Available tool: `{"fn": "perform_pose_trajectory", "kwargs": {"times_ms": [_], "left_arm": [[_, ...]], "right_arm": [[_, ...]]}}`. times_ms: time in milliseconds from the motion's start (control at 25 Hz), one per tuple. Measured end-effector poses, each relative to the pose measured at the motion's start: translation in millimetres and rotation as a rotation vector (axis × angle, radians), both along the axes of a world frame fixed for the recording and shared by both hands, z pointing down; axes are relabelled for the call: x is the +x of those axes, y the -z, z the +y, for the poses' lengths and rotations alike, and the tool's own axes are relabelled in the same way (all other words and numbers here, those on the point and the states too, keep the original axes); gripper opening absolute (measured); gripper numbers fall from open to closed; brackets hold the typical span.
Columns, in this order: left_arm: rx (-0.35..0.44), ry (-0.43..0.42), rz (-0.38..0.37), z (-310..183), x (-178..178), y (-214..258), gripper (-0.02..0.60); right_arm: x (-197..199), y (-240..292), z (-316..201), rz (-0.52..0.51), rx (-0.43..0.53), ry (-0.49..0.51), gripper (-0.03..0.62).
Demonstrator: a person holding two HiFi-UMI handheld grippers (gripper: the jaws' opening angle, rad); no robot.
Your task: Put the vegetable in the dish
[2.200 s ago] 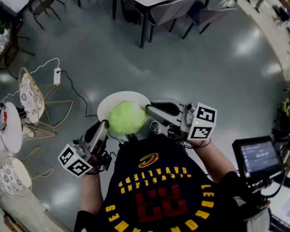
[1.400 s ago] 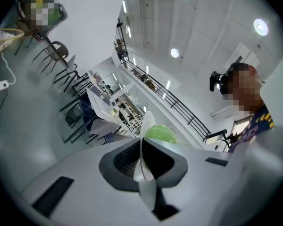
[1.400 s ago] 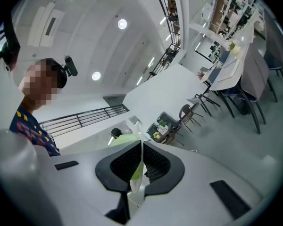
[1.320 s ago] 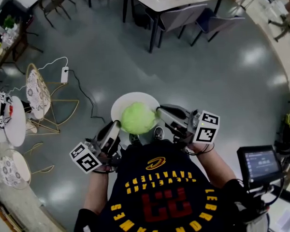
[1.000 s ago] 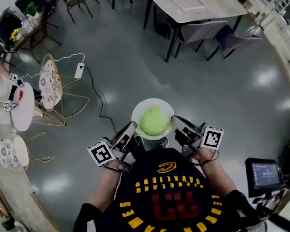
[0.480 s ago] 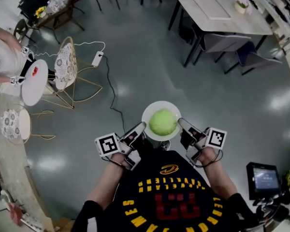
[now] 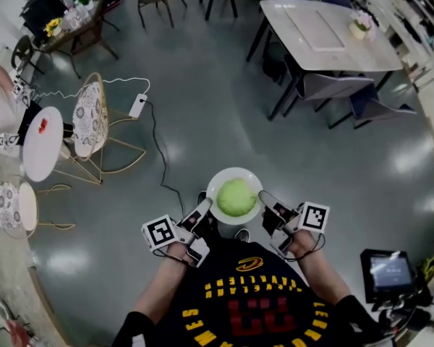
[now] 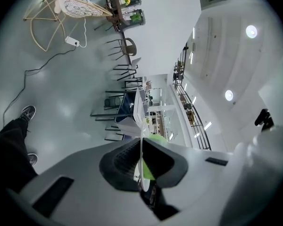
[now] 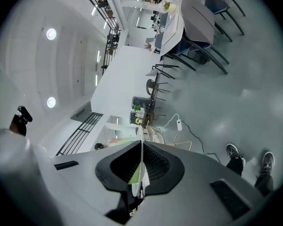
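Note:
A white dish (image 7: 232, 172) carries a round pale-green cabbage (image 7: 236, 197) and hangs above the grey floor in front of the person's chest. My left gripper (image 7: 208, 205) is shut on the dish's left rim. The right gripper (image 7: 261, 196) is shut on its right rim. In the left gripper view the dish's thin edge (image 8: 141, 145) runs between the closed jaws of the left gripper (image 8: 141, 160), with cabbage green (image 8: 149, 172) behind it. The right gripper view shows the same for the right gripper (image 9: 141, 150): the dish edge (image 9: 142, 163) and a sliver of cabbage (image 9: 135, 175).
A white table (image 7: 325, 35) with grey chairs stands at the upper right. Gold wire chairs (image 7: 94, 125) and a small round table (image 7: 41, 143) stand at the left. A cable with a power adapter (image 7: 137, 105) lies on the floor. A screen (image 7: 387, 272) sits at the lower right.
The person has moved across the floor carrying the dish: the table and wire chairs have shifted in view. Both grippers have kept hold of the dish with the cabbage on it.

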State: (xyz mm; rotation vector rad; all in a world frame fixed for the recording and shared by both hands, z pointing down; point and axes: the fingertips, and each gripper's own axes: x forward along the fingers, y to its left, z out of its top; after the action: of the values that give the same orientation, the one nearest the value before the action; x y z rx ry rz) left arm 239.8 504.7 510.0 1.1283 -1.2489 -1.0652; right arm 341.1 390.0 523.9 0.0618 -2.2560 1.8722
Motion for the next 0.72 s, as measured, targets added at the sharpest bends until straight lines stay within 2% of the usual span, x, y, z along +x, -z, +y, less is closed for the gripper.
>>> {"fn": "perform_pose_trajectory", "kwargs": {"times_ms": [200, 400, 720], "left_arm": [[0.030, -0.082, -0.044, -33.5, -66.0, 12.4, 0.015], [0.059, -0.158, -0.031, -59.2, -119.7, 19.8, 0.015], [0.068, -0.195, 0.011, -75.7, -173.6, 16.5, 0.015]], "right_arm": [[-55.4, 12.1, -27.1, 0.019, 0.050, -0.056, 0.018], [-100.0, 20.4, -46.6, 0.040, 0.079, -0.128, 0.018], [-148.7, 23.0, -56.4, 0.069, 0.087, -0.165, 0.018]]}}
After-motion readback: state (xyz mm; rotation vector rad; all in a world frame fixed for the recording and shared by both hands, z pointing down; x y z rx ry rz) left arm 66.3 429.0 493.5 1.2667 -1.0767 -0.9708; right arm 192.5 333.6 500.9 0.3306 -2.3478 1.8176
